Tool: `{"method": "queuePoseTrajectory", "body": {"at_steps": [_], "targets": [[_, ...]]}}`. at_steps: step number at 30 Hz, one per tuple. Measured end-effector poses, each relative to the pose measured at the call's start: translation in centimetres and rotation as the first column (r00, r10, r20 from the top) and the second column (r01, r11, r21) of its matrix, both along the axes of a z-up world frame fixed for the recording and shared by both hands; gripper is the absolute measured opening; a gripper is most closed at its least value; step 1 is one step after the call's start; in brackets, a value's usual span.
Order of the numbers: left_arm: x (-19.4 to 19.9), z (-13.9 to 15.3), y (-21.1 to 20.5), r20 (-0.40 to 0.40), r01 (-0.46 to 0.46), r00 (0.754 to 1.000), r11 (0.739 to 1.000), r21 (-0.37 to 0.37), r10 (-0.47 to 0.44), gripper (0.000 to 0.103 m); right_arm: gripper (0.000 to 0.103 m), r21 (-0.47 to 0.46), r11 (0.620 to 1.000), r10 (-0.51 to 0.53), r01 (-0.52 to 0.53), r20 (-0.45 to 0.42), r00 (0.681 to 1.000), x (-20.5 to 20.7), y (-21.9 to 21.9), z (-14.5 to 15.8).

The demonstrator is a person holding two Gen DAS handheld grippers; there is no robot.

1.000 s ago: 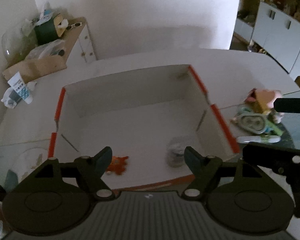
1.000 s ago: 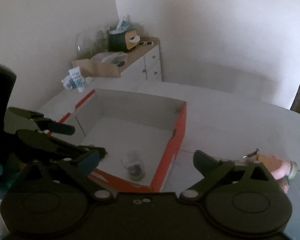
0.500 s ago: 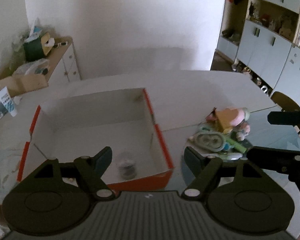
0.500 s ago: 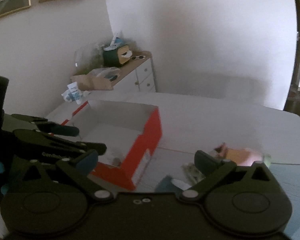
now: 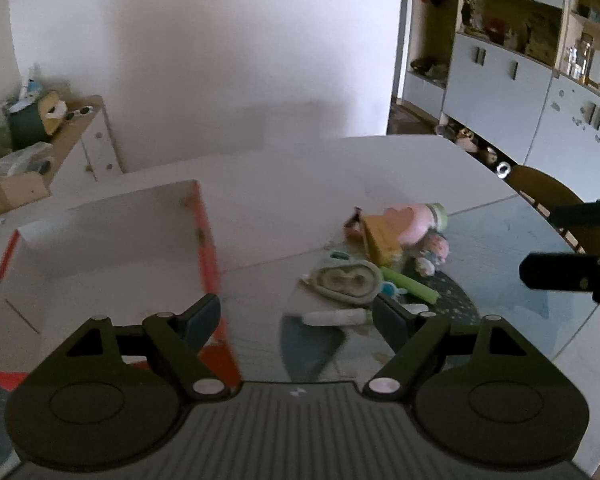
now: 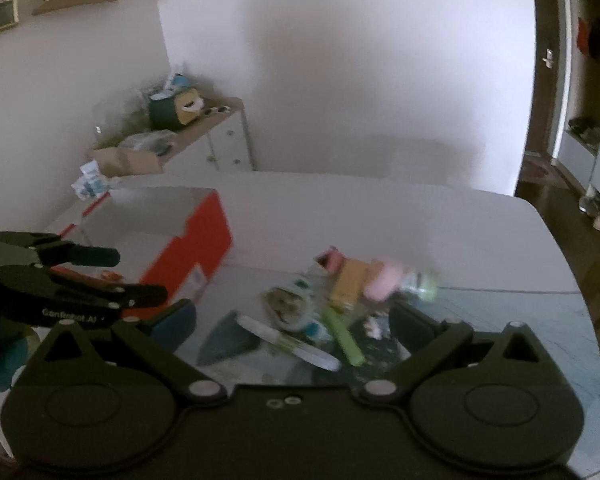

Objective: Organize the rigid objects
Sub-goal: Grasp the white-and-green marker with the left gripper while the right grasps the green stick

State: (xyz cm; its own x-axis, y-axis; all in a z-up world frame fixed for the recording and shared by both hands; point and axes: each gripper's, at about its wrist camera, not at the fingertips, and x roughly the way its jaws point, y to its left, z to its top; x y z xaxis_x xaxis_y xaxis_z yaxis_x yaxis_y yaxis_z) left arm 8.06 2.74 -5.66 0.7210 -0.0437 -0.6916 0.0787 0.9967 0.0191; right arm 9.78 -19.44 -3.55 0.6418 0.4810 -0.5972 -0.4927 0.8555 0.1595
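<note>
Left gripper [image 5: 296, 314] wide, holding nothing; box [image 5: 204, 240] ahead to its left, pile [image 5: 380, 264] ahead to its right; right gripper [image 6: 292, 320] wide, unladen, pile [image 6: 340, 300] directly ahead.

Box [image 5: 204, 240]: cardboard, matt white inside, orange outer walls with a slight sheen.
Table [image 5: 300, 184]: pale, smooth top; its near part is glossy glass [image 5: 500, 280] that mirrors the room.
Left gripper [image 5: 296, 316] and right gripper [image 6: 292, 320]: matt black plastic, bright metal pivot pins, blue pads.
Green stick [image 5: 410, 285]: smooth plastic.
White pen [image 6: 288, 343]: glossy plastic.
Sideboard [image 6: 220, 120]: light wood top, white fronts.
Chair [image 5: 556, 200]: brown wood.
</note>
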Motion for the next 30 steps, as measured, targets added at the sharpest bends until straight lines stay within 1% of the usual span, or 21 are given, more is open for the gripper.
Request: {"method": "queuePoseTrajectory", "body": {"at_steps": [5,7,9,11,14,17,20,25,30], "targets": [[0.8,-2.3,-2.0,-0.03,0.006,1.0,1.0,-0.017,-0.006,0.083,0.103,-0.034,0.999,-0.019,0.019,-0.015,1.0,1.1,-2.0,-1.3],[1.1,-3.2,-3.0,-0.036,0.012,0.999,1.0,-0.011,-0.012,0.083,0.103,-0.042,0.999,-0.032,0.031,-0.023,0.999,1.6,-2.9,-1.8],[1.4,-4.1,-4.0,-0.032,0.039,0.999,0.999,-0.008,-0.039,0.083,0.103,-0.044,0.998,-0.037,0.035,-0.038,0.999,2.2,-3.7,-2.3],[1.9,-5.0,-4.9,-0.032,0.065,0.997,0.998,0.011,-0.065,0.083,0.102,-0.055,0.998,-0.035,0.032,-0.052,0.998,2.8,-4.4,-2.9],[3.0,-6.1,-5.2,-0.04,0.107,0.993,0.994,-0.002,-0.107,0.083,0.102,-0.065,0.998,-0.023,0.019,-0.069,0.997,3.6,-5.1,-3.6],[4.4,-7.0,-5.1,-0.046,0.142,0.989,0.99,-0.016,-0.143,0.083,0.102,-0.074,0.997,-0.023,0.017,-0.079,0.997,4.6,-5.3,-4.3],[5.7,-8.1,-5.1,-0.06,0.172,0.983,0.985,0.014,-0.171,0.083,0.101,-0.081,0.997,-0.024,0.016,-0.095,0.995,5.7,-5.3,-5.2],[7.4,-9.9,-4.7,-0.108,0.195,0.976,0.981,0.019,-0.191,0.083,0.099,-0.083,0.996,-0.023,0.012,-0.138,0.99,7.4,-4.7,-7.1],[8.6,-11.2,-4.6,-0.147,0.244,0.96,0.969,0.032,-0.237,0.083,0.097,-0.094,0.996,-0.013,-0.004,-0.179,0.984,8.7,-3.5,-9.1]]}}
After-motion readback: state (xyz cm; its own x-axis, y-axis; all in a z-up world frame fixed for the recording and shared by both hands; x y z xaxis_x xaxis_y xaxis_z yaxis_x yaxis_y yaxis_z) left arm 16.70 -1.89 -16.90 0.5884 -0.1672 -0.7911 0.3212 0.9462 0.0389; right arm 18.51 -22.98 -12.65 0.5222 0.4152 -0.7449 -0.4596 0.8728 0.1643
